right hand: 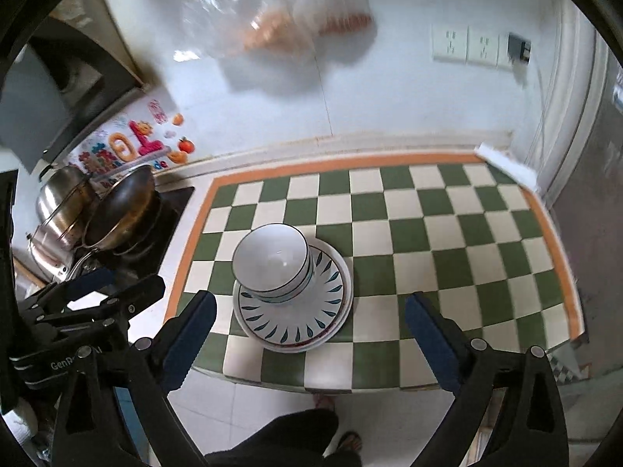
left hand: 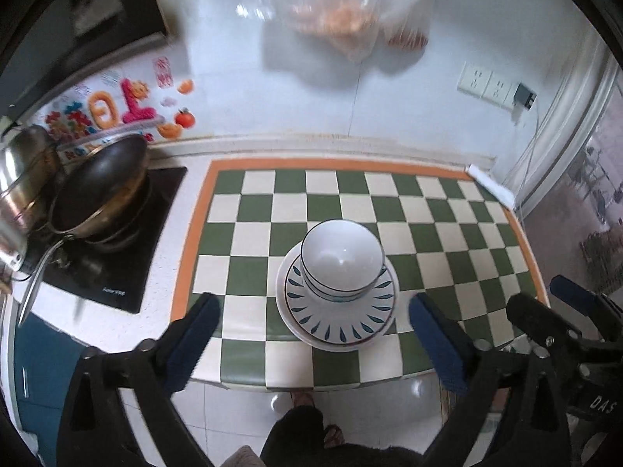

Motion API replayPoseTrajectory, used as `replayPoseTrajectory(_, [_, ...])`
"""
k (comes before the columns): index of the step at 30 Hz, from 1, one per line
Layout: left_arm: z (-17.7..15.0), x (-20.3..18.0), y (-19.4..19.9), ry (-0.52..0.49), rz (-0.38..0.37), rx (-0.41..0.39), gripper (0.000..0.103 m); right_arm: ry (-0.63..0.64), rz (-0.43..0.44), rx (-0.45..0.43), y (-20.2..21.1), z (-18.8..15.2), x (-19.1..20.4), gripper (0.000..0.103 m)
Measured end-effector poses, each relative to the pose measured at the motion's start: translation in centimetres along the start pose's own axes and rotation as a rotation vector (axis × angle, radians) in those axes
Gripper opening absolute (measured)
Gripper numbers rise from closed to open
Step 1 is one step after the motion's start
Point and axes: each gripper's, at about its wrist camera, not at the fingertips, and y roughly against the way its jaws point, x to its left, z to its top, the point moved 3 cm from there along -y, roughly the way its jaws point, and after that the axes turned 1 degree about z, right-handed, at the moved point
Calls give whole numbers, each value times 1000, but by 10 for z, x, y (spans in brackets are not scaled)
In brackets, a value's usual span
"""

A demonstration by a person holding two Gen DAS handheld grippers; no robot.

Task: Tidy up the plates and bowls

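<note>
Stacked white bowls with dark rims sit on stacked white plates with blue leaf marks, near the front edge of the green-and-white checkered mat. The stack shows in the right wrist view too, bowls on plates. My left gripper is open and empty, held above and in front of the stack. My right gripper is open and empty, just right of the stack. Each gripper shows at the edge of the other's view.
A dark wok and steel pot sit on the black cooktop at left. Plastic bags hang on the tiled wall. Wall sockets are at back right. The counter's front edge drops to the floor.
</note>
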Motion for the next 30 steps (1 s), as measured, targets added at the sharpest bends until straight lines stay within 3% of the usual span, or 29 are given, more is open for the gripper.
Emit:
replayPoseTrajectory(5, [-24,-7,54,30,27,-70,102,38,-7,-34,52,-26,4,100])
replayPoseTrajectory(15, [-70,-17,113,32,37,-89,102,37,-18,-64,119,-73,4,101])
replayPoseTrajectory(30, [-99,-8,146,19,44,-113,102,34,-56,-134,169,-93,17,101])
